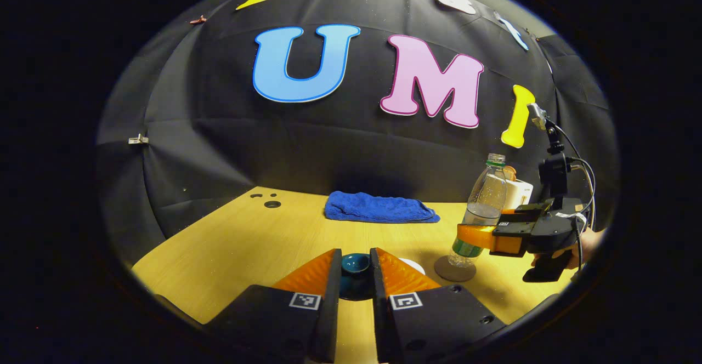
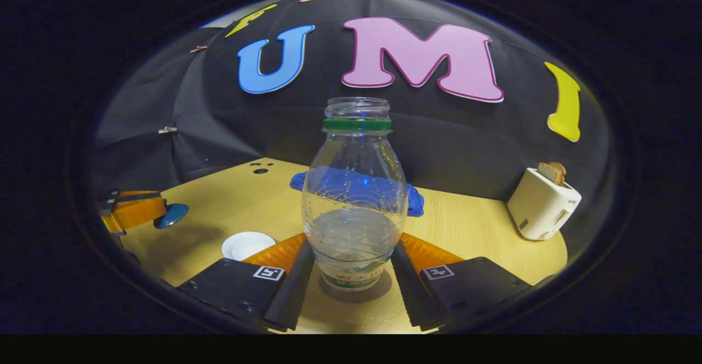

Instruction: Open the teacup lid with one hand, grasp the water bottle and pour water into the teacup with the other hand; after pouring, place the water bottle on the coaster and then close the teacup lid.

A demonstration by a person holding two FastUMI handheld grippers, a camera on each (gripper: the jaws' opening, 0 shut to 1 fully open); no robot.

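Note:
My left gripper (image 1: 355, 254) is shut on the dark teal teacup lid (image 1: 355, 268), held above the table. The white teacup (image 1: 412, 265) peeks out behind its right finger and stands uncovered (image 2: 248, 244). In the right gripper view the left gripper (image 2: 159, 213) holds the lid (image 2: 171, 215) at the far left. The clear water bottle (image 2: 355, 199), capless and partly filled, stands upright on the round brown coaster (image 1: 444, 271). My right gripper (image 2: 355, 240) has both fingers against the bottle's lower sides. From the left gripper view, the right gripper (image 1: 471, 236) clasps the bottle (image 1: 482, 205).
A folded blue cloth (image 1: 378, 208) lies at the back of the wooden table (image 1: 247, 243). A white toaster (image 2: 543, 204) with bread in it stands at the back right. Small dark holes (image 1: 272, 204) mark the table's far left corner.

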